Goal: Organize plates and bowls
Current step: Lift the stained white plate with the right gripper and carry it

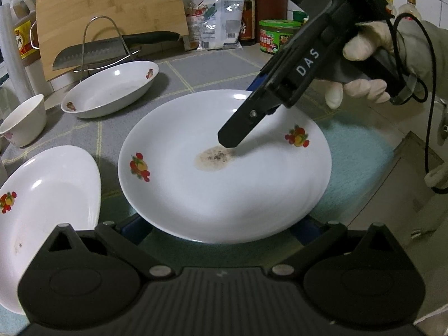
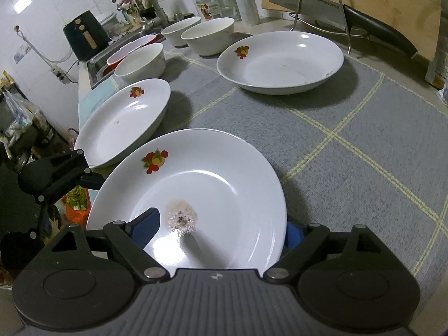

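Note:
A white plate (image 1: pixel 224 190) (image 2: pixel 212 184) with fruit decals and a brown stain in its middle lies over the grey checked mat. My left gripper (image 1: pixel 218 225) (image 2: pixel 92 180) stands wide open, and its blue fingertips are hidden under the plate's near rim. My right gripper (image 1: pixel 238 114) (image 2: pixel 221 224), held by a gloved hand, straddles the far rim. One finger reaches over the inside near the stain and the other sits behind and below the rim. I see no pad pressing on the plate.
Two more decal plates (image 2: pixel 123 120) (image 2: pixel 280 61) and three white bowls (image 2: pixel 140 61) (image 2: pixel 210 35) (image 2: pixel 179 29) sit on the mat. A knife (image 2: pixel 336 8) rests on a wire rack before a cutting board (image 1: pixel 112 8). Sauce bottles and a jar (image 1: pixel 275 36) line the wall, and a sink (image 2: pixel 98 64) lies beyond the bowls.

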Action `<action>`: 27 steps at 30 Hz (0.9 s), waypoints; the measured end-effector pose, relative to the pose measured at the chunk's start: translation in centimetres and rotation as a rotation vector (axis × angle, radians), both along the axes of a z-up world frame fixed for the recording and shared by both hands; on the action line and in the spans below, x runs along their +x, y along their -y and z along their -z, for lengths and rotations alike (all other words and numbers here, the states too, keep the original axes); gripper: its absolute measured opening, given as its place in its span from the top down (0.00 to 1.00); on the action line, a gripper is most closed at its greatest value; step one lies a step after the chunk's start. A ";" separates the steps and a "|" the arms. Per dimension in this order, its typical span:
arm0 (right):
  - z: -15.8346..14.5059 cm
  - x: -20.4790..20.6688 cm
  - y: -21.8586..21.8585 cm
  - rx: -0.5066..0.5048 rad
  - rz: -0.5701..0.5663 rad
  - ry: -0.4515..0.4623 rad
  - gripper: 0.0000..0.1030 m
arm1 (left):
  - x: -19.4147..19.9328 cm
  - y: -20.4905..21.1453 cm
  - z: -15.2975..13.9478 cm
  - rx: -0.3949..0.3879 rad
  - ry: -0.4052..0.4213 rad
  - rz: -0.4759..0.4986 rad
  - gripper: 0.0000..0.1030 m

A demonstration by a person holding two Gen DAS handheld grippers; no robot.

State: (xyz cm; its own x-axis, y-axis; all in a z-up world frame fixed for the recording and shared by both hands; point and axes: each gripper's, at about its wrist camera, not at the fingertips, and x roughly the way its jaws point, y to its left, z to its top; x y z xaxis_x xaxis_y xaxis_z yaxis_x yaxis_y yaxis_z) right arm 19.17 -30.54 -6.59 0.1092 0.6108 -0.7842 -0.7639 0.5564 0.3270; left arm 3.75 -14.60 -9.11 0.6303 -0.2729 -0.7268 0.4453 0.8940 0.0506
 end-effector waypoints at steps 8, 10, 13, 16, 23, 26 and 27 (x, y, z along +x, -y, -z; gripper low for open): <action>-0.9 0.3 1.1 0.029 0.016 0.001 0.10 | 0.3 0.4 -0.7 -0.002 -0.001 0.007 0.01; -1.2 0.5 1.7 0.032 0.025 0.009 0.10 | 0.7 0.8 -1.0 0.006 0.006 0.014 0.01; -1.8 0.9 2.5 0.042 0.039 0.025 0.10 | 1.6 1.5 -1.3 0.005 0.010 0.025 0.01; -2.3 1.6 3.8 0.045 0.059 0.043 0.10 | 2.7 2.2 -1.6 0.007 0.018 0.046 0.01; -2.7 3.6 6.8 0.039 0.132 0.079 0.10 | 6.4 4.3 -2.0 -0.003 0.026 0.106 0.01; -2.8 4.6 8.2 0.042 0.168 0.090 0.10 | 8.0 5.0 -2.0 -0.008 0.027 0.127 0.01; -2.8 5.0 8.6 0.041 0.180 0.094 0.10 | 8.4 5.3 -2.0 -0.007 0.032 0.135 0.01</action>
State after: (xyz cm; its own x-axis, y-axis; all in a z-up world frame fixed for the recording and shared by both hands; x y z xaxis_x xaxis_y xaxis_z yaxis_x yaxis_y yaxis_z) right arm 24.18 -39.15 -3.80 0.2907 0.6059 -0.7405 -0.6815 0.6743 0.2842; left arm 12.18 -19.92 -7.11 0.6100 -0.3618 -0.7050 0.5600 0.8263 0.0606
